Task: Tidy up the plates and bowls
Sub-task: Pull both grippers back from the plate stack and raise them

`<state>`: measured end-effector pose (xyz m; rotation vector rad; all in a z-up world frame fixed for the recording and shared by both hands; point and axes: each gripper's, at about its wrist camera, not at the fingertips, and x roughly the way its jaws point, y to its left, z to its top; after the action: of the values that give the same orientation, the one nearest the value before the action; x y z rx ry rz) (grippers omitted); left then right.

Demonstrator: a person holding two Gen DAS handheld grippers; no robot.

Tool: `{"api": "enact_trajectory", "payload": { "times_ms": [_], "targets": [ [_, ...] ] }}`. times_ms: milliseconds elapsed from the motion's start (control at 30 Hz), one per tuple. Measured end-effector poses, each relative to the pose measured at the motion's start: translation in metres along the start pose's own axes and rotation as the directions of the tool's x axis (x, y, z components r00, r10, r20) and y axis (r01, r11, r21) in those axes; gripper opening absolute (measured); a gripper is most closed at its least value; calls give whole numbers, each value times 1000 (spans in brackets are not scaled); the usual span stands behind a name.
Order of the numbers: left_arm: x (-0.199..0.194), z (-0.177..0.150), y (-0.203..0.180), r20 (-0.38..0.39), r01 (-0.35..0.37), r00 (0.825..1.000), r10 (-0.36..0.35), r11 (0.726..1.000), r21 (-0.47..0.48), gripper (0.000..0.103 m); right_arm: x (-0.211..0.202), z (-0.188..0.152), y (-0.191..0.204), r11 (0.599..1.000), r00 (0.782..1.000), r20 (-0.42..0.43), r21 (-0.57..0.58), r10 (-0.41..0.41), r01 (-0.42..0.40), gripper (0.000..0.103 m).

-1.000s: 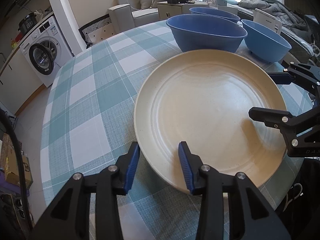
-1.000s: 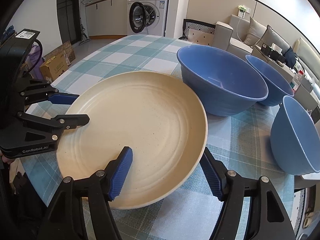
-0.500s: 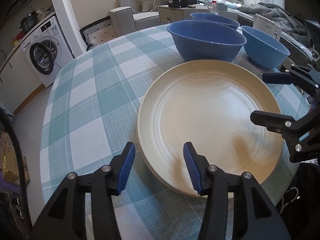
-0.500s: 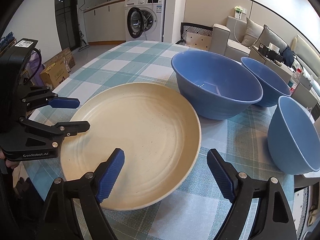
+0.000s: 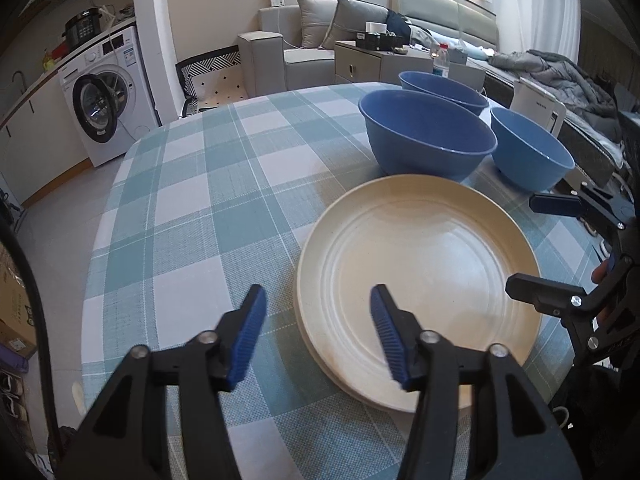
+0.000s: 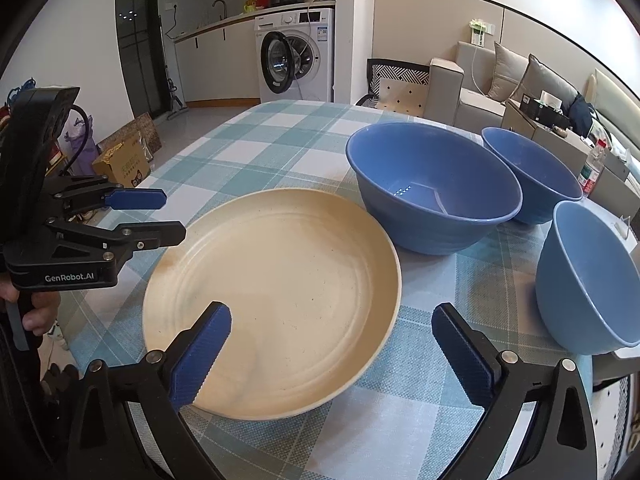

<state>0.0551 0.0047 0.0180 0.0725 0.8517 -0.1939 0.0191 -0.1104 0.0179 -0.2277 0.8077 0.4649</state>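
A cream plate [image 5: 420, 276] [image 6: 280, 292] lies flat on the checked tablecloth [image 5: 200, 200] [image 6: 256, 152]; a second rim seems to show under its near edge. My left gripper [image 5: 317, 293] [image 6: 168, 216] hovers over the plate's left rim. Its jaws are opening, one finger above the plate and one above the cloth, neither pressing. My right gripper [image 6: 331, 310] [image 5: 524, 242] straddles the plate's opposite rim. Its jaws are also opening, wide apart and off the plate. Behind the plate stand three blue bowls: large [image 5: 428, 136] [image 6: 432, 188], rear [image 5: 444, 88] [image 6: 532, 172], small [image 5: 532, 152] [image 6: 588, 276].
The round table drops off close behind both grippers. A washing machine [image 5: 104, 92] [image 6: 296, 56], a grey sofa [image 5: 304, 40] and a cardboard box [image 6: 124, 160] stand on the floor beyond. A water bottle [image 5: 440, 66] sits on a cabinet behind the bowls. A hand [image 6: 40, 312] holds the left gripper.
Both grippers have spread their jaws wider and drawn back from the plate's rim. The left one has risen a little. The plate stays flat on the table.
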Motion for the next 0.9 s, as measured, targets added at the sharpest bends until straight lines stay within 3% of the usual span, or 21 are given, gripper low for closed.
{"api": "enact_trajectory", "payload": {
  "times_ms": [67, 133, 267, 667, 900],
  "targets": [
    [-1, 2, 2, 14, -10, 1000, 10, 1000, -17, 68, -3, 0, -1, 1000, 1000, 12, -1, -2, 2, 102],
    [-3, 3, 2, 26, -18, 999, 19, 999, -34, 87, -5, 1, -2, 1000, 1000, 21, 4, -1, 1, 102],
    [-10, 6, -3, 66, -2, 998, 5, 999, -41, 98, -8, 2, -6, 1000, 999, 35, 13, 6, -7, 102],
    [-15, 19, -23, 151, 62, 987, -53, 997, -55, 103, -24, 5, -22, 999, 996, 89, 46, 6, -10, 102],
    [-18, 34, -31, 177, 53, 983, -43, 997, -55, 103, -42, 17, -35, 999, 991, 137, 55, -6, -2, 102]
  ]
}}
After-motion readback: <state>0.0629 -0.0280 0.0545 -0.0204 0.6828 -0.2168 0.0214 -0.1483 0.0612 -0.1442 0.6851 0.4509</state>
